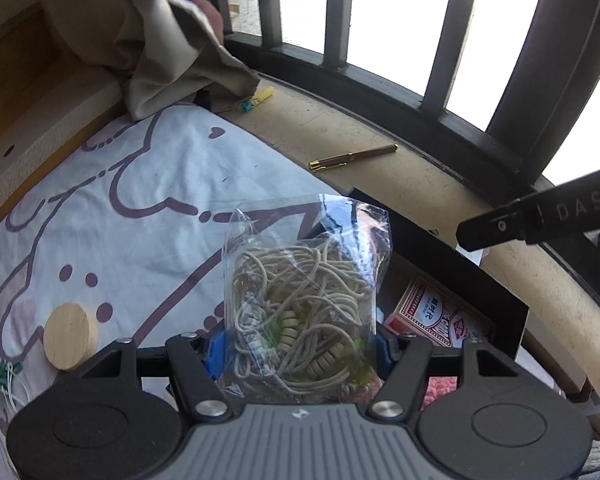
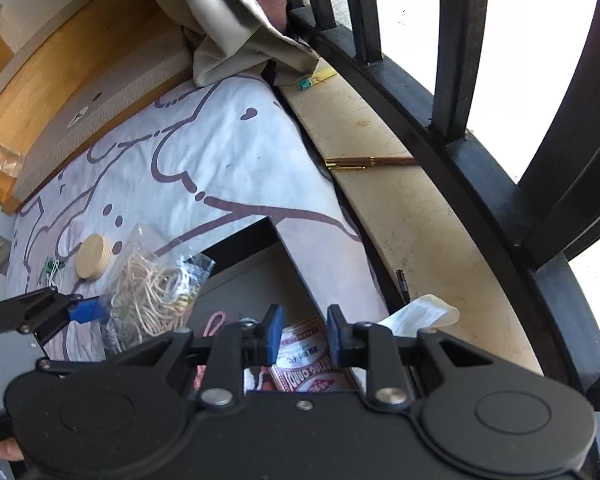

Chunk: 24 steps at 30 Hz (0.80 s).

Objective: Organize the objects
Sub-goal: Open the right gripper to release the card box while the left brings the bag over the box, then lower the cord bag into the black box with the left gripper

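My left gripper [image 1: 300,354] is shut on a clear plastic bag of beige cords [image 1: 304,304], which stands up between its blue pads over the near corner of a black box [image 1: 440,236]. A red playing-card box [image 1: 440,316] lies flat inside that box. In the right wrist view my right gripper [image 2: 304,334] hangs above the card box [image 2: 304,364]. Its blue pads are drawn close with only a narrow gap and nothing between them. The bag [image 2: 152,292] shows to its left, with one left pad [image 2: 86,312] on it.
A round wooden disc [image 1: 70,336] and green clips [image 1: 4,372] lie on the patterned bedsheet [image 1: 140,200]. A gold pen [image 1: 352,158] rests on the stone sill [image 1: 380,120] under dark window bars. A curtain [image 1: 160,40] hangs at the far corner. A white roll [image 2: 424,312] sits by the box.
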Each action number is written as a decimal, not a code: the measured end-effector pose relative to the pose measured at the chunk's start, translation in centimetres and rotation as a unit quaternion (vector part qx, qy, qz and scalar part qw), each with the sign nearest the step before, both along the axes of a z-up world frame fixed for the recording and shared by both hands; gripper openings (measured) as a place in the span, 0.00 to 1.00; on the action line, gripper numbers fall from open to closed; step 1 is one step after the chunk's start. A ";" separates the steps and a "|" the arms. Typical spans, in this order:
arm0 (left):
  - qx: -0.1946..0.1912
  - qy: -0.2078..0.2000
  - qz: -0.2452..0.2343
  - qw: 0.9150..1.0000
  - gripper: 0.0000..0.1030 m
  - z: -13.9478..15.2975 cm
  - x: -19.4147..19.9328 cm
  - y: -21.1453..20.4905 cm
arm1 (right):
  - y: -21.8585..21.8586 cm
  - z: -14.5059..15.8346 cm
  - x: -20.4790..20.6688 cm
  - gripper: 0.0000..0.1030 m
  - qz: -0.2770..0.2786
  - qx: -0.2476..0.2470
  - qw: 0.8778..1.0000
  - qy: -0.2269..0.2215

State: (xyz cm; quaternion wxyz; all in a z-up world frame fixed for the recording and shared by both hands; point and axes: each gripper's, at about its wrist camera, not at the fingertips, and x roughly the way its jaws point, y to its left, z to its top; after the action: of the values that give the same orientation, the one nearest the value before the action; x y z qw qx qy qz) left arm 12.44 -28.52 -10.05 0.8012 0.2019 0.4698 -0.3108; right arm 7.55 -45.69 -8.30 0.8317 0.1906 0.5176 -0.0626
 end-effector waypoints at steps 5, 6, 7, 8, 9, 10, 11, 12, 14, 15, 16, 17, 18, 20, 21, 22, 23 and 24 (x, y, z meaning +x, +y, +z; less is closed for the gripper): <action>-0.001 0.002 -0.062 0.998 0.64 -1.3 -0.4 -2.2 | -0.5 0.0 -0.1 0.25 0.000 -0.001 1.000 -0.003; -0.001 0.000 -0.073 0.997 0.64 -1.5 -0.5 -2.7 | -0.6 0.0 -0.1 0.25 -0.001 -0.002 1.000 -0.003; -0.002 -0.005 -0.084 0.996 0.65 -1.8 -0.6 -3.1 | -0.8 0.0 -0.1 0.25 -0.002 -0.003 1.000 -0.003; -0.003 -0.015 -0.089 0.996 0.67 -2.0 -0.8 -3.5 | -0.9 -0.1 -0.1 0.25 -0.004 -0.003 1.000 -0.003; -0.003 -0.024 -0.092 0.995 0.70 -2.2 -0.8 -3.7 | -1.0 -0.1 -0.1 0.25 -0.005 -0.002 1.000 -0.003; 0.002 -0.031 -0.091 0.995 0.81 -2.3 -0.8 -3.9 | -1.2 -0.1 -0.2 0.25 -0.006 -0.002 1.000 -0.003; 0.004 -0.031 -0.091 0.995 0.84 -2.4 -0.7 -4.0 | -1.3 -0.2 -0.2 0.25 -0.006 -0.002 1.000 -0.002; 0.001 -0.025 -0.092 0.995 0.87 -2.4 -0.6 -4.0 | -1.3 -0.2 -0.2 0.25 -0.007 -0.002 1.000 -0.002; 0.001 -0.020 -0.092 0.996 0.87 -2.3 -0.4 -3.7 | -1.4 -0.3 -0.1 0.25 -0.007 0.001 1.000 -0.002; 0.002 -0.015 -0.089 0.996 0.87 -2.2 -0.3 -3.5 | -1.4 -0.3 -0.1 0.25 -0.007 0.003 1.000 -0.003; 0.002 -0.009 -0.084 0.996 0.87 -2.2 -0.2 -3.3 | -1.3 -0.2 0.0 0.25 -0.006 0.006 1.000 -0.005; 0.003 0.000 -0.076 0.997 0.86 -2.1 0.0 -2.9 | -1.2 -0.2 0.1 0.25 -0.004 0.008 1.000 -0.007; 0.004 0.008 -0.068 0.998 0.83 -2.0 0.2 -2.7 | -0.9 -0.1 0.3 0.25 0.000 0.011 1.000 -0.011; 0.000 0.026 -0.057 0.998 0.77 -1.8 0.5 -2.0 | -0.4 0.2 0.4 0.25 0.009 0.015 1.000 -0.023; -0.001 0.030 -0.053 0.998 0.77 -1.6 0.6 -1.8 | -0.1 0.4 0.6 0.24 0.013 0.017 0.999 -0.032; 0.000 0.032 -0.050 0.998 0.76 -1.5 0.6 -1.5 | 0.2 0.5 0.7 0.24 0.017 0.021 0.999 -0.040; 0.001 0.032 -0.048 0.998 0.76 -1.4 0.6 -1.3 | 0.5 0.6 0.8 0.24 0.021 0.025 0.998 -0.047; 0.003 0.033 -0.047 0.998 0.76 -1.3 0.6 -1.2 | 0.9 0.7 1.0 0.24 0.027 0.030 0.998 -0.053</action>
State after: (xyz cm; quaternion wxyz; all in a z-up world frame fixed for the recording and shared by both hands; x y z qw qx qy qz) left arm 13.05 -29.70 -11.37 0.7693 0.2158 0.4871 -0.3527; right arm 8.58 -44.77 -7.59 0.8534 0.2041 0.4794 -0.0145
